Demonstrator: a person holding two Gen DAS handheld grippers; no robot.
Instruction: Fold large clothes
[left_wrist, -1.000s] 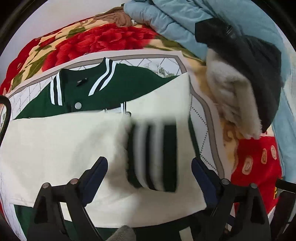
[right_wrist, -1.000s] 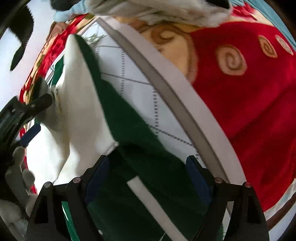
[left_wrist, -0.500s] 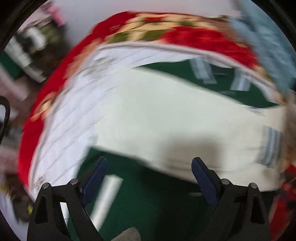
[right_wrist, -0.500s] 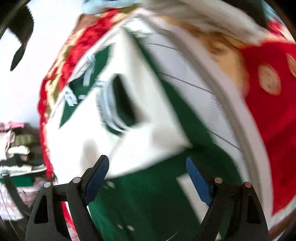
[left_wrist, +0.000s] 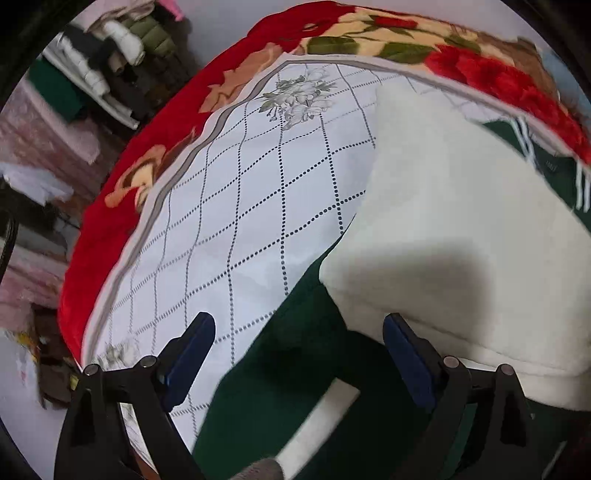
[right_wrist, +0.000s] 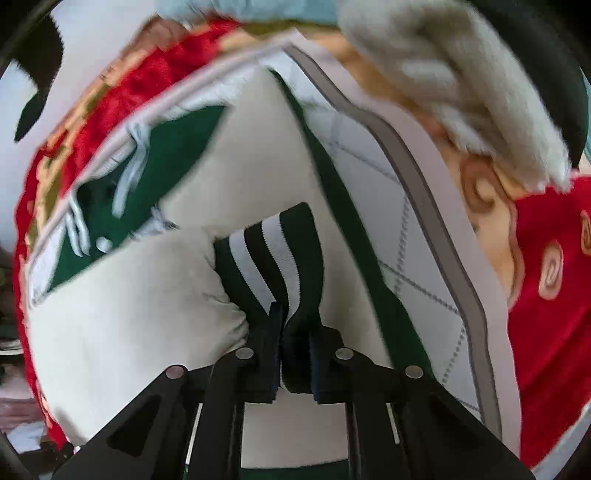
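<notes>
A green varsity jacket (left_wrist: 306, 362) with cream sleeves (left_wrist: 461, 236) lies on a white quilted cover (left_wrist: 258, 206), both sleeves folded across its front. My left gripper (left_wrist: 299, 350) is open and empty, just above the jacket's lower left side. My right gripper (right_wrist: 295, 332) is shut on the striped green and white cuff (right_wrist: 273, 254) of the upper sleeve. The green chest and striped collar (right_wrist: 140, 177) show at the far left of the right wrist view.
A red floral blanket (left_wrist: 122, 206) surrounds the cover. Stacked folded clothes (left_wrist: 92, 66) sit on shelves beyond the bed's left edge. A heap of fleece and dark clothing (right_wrist: 461, 81) lies at the far right on the blanket.
My right gripper moved over the sleeves and closed on the striped cuff. My left gripper swung left, away from the cuff, to the jacket's lower left side, still open.
</notes>
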